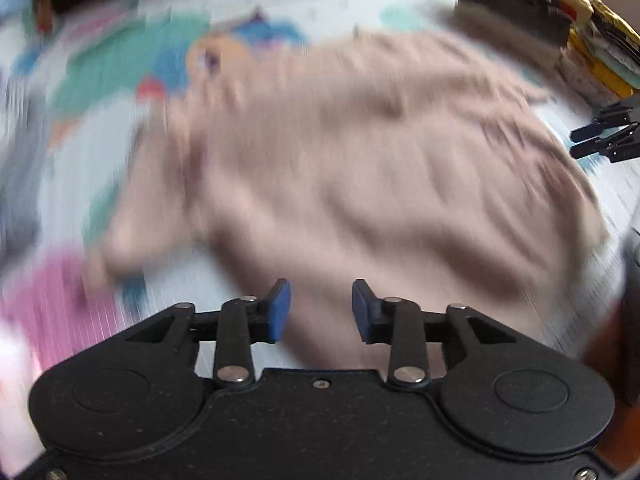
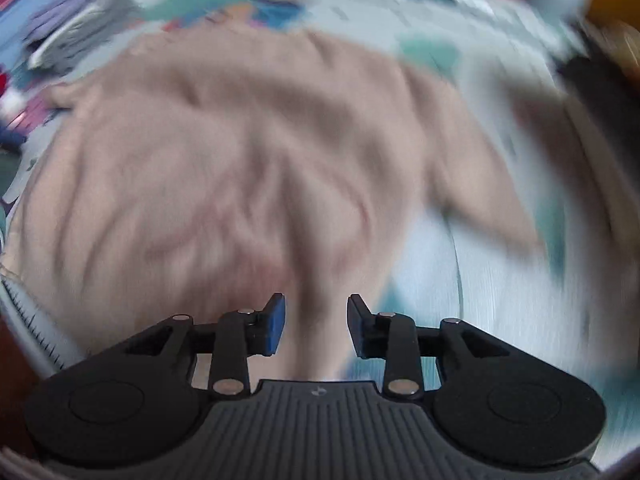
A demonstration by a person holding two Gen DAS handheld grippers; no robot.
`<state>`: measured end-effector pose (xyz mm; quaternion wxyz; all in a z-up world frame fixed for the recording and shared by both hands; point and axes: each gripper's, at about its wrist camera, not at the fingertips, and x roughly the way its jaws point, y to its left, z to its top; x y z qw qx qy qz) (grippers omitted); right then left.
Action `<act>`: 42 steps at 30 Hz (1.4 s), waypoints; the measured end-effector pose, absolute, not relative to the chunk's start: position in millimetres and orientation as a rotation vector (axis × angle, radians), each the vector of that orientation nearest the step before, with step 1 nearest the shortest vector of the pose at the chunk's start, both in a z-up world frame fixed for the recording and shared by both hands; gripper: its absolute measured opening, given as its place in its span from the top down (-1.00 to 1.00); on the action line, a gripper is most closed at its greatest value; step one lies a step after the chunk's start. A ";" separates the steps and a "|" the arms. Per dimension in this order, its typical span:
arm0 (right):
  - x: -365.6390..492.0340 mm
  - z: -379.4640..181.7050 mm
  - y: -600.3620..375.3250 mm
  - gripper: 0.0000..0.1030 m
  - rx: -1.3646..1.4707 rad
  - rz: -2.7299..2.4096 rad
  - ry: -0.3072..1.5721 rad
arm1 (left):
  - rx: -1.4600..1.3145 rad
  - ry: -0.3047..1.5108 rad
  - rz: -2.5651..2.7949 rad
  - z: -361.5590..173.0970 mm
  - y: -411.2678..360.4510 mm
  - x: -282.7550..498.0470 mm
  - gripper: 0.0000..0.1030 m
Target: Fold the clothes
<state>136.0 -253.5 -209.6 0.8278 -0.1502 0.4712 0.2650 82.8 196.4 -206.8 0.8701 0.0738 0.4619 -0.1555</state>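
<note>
Folding not yet begun, by the look of it: pink garment is spread flat, wrinkled, ahead of both tools on patterned bedsheet. Left gripper and right gripper are held apart, nothing clamped. Stack of folded clothes is seen far right of left tool.

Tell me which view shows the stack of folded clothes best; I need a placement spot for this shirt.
The left wrist view: the stack of folded clothes sits at its upper right, beyond the beige shirt, with layers distinguishable. The right wrist view shows only a dark blur at its right edge, not identifiable.
</note>
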 end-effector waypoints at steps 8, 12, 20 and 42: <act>286.4 -206.5 -211.1 0.32 -0.225 0.697 0.816 | 0.031 0.905 -0.356 -224.6 189.5 222.2 0.36; 344.1 -246.9 -189.5 0.30 -0.224 0.667 0.981 | 0.128 0.972 -0.379 -259.9 160.2 260.5 0.28; 382.3 -262.6 -155.6 -0.14 -0.577 0.395 0.762 | 0.339 0.897 -0.321 -256.3 127.7 336.8 -0.54; 414.0 -278.5 -174.8 0.22 -0.319 0.491 0.885 | 0.209 0.949 -0.314 -257.1 128.3 375.2 -0.02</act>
